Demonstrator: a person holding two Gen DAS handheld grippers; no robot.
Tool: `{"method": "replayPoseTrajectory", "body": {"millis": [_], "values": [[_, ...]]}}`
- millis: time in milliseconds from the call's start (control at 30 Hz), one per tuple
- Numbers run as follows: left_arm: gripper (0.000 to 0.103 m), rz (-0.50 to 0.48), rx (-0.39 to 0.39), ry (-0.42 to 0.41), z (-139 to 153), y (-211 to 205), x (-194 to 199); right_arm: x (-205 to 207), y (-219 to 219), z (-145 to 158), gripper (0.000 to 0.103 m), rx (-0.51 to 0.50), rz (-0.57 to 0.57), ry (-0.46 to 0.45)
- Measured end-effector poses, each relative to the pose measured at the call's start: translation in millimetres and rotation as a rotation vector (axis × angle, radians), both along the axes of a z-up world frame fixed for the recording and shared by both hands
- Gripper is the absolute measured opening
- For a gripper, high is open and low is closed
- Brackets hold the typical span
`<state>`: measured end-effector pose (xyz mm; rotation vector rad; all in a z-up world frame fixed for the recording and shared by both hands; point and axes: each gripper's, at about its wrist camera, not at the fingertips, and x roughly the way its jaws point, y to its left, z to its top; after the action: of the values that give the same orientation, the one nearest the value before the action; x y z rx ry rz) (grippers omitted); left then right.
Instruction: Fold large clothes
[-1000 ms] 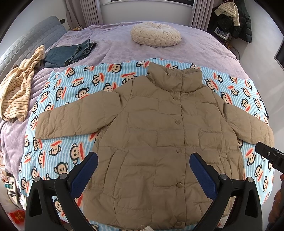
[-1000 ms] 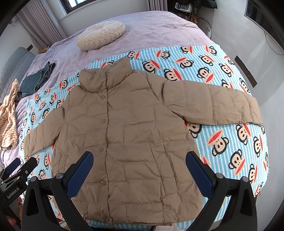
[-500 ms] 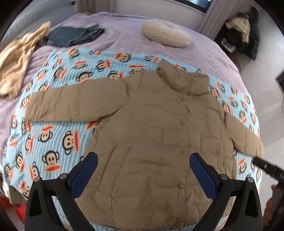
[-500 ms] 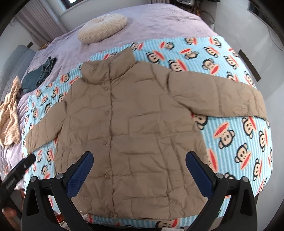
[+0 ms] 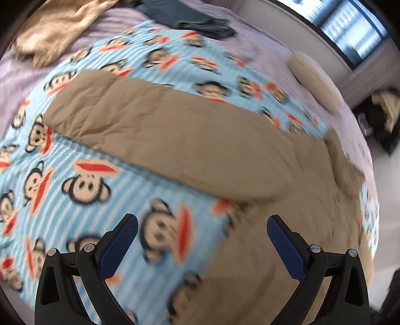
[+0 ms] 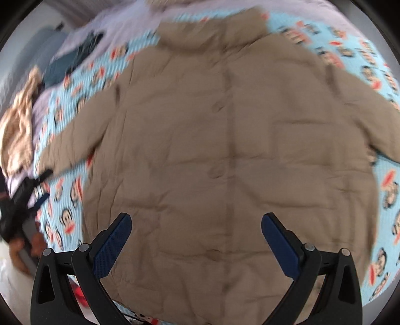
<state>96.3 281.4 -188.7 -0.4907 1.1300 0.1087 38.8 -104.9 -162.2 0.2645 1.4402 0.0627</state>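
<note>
Jacket (image 6: 225, 155) lies flat on the monkey blanket (image 5: 105, 205), both claws (image 5: 202, 235) (image 6: 196, 232) wide open and empty above it.

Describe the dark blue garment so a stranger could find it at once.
Start at the monkey-print light-blue blanket under the tan quilted jacket. Past its far edge, on the lilac bedspread, lies folded dark blue denim, beside a crumpled beige striped garment.

a bed with a lilac cover (image 5: 262, 42) carries a blue monkey-print blanket (image 5: 82, 160) ahead of the tongs; beyond it lie folded jeans (image 5: 190, 20), a striped beige garment (image 5: 57, 30) and a round cream cushion (image 5: 315, 80).
</note>
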Motion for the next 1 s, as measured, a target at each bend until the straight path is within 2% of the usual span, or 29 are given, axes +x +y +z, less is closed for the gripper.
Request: {"method": "replayPoseTrajectory", "body": {"millis": [100,267,367,467,500,533,567,600,633,667,733,767,800,900,1000], "values": [[0.103,0.082,-0.044,-0.023,-34,45,15,9,24,-26,0.103,0.034,0.038,-0.002],[0.103,0.185,-0.096,-0.035,-79,98,36,23,48,-42,0.103,0.039,0.082,-0.072],[0.103,0.219,-0.101,-0.067,-86,114,50,37,54,-38,0.103,0.07,0.07,-0.121],[0.1,0.234,-0.054,-0.094,-82,122,67,50,61,-27,0.103,0.102,0.065,-0.18],[0.078,0.243,-0.018,-0.098,-80,123,73,56,66,-24,0.103,0.106,0.07,-0.196],[0.062,0.239,0.001,-0.093,-79,124,79,61,71,-22,0.103,0.108,0.074,-0.205],[0.03,0.216,0.01,-0.08,-79,124,86,69,76,-22,0.103,0.109,0.075,-0.211],[0.009,0.185,-0.023,-0.09,-79,124,91,76,81,-21,0.103,0.114,0.07,-0.216],[0.008,0.172,-0.051,-0.105,-75,125,93,81,86,-22,0.103,0.124,0.066,-0.222],[0.008,0.166,-0.039,-0.115,-70,125,94,90,91,-22,0.101,0.143,0.057,-0.23],[0.008,0.128,0.018,-0.158,-50,119,91,102,97,-23,0.074,0.157,0.04,-0.239],[0.008,0.114,0.03,-0.175,-42,115,90,105,100,-25,0.04,0.163,0.033,-0.231],[0.008,0.101,0.035,-0.194,-34,113,88,114,104,-31,0.019,0.188,0.017,-0.211],[0.008,0.056,0.046,-0.26,-2,104,80,132,118,-46,0.017,0.315,-0.009,-0.215],[0.008,-0.022,0.078,-0.328,32,86,74,143,139,-59,0.017,0.359,0.027,-0.223]]}}
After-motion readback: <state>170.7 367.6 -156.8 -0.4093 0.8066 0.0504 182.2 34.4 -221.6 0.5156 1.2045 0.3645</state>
